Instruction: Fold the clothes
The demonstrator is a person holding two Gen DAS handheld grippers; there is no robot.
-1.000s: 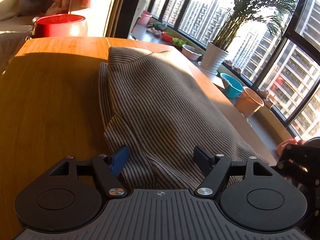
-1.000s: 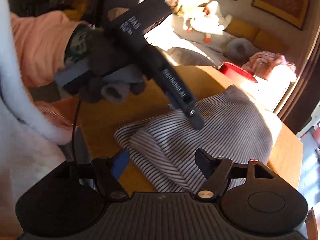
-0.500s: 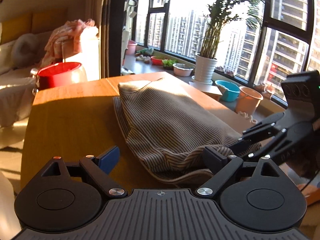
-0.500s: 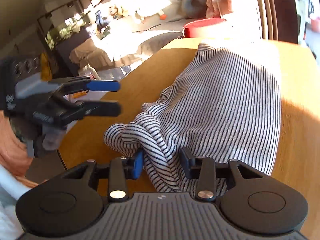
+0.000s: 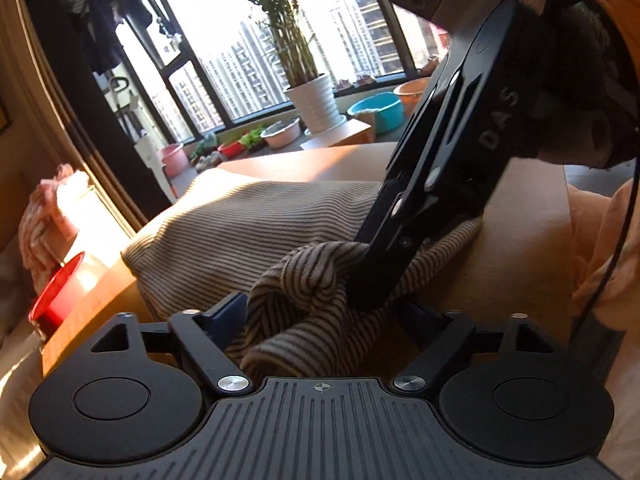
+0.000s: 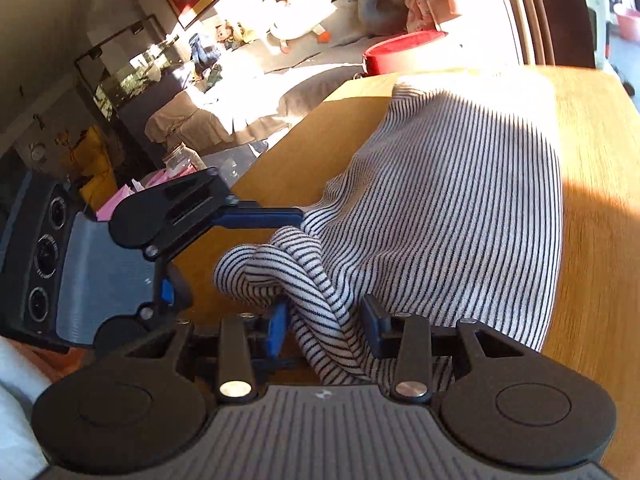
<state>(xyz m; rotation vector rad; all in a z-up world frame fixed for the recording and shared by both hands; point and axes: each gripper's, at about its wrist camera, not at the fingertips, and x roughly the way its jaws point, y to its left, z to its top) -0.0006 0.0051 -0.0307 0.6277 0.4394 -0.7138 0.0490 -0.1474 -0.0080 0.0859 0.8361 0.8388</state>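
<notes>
A black-and-white striped garment [image 6: 448, 200] lies on the wooden table [image 6: 600, 240], its near end bunched into a roll [image 6: 276, 268]. My right gripper [image 6: 326, 320] has its fingers around that bunched end, with cloth filling the gap. My left gripper [image 5: 320, 316] stands wide, with the same bunched cloth [image 5: 304, 288] between its fingers. In the left wrist view the right gripper [image 5: 376, 276] comes down from the upper right onto the cloth. In the right wrist view the left gripper [image 6: 296, 216] reaches in from the left.
A red bowl [image 6: 404, 50] stands just past the table's far edge. A sofa with cushions and a plush toy [image 6: 300, 24] lies behind. A potted plant [image 5: 316, 100] and basins [image 5: 376, 110] line the windowsill. An orange sleeve [image 5: 604, 240] is at the right.
My left gripper has swung round and come in close, so the bunched end now sits between its fingers. My right gripper still has that end between its fingers.
</notes>
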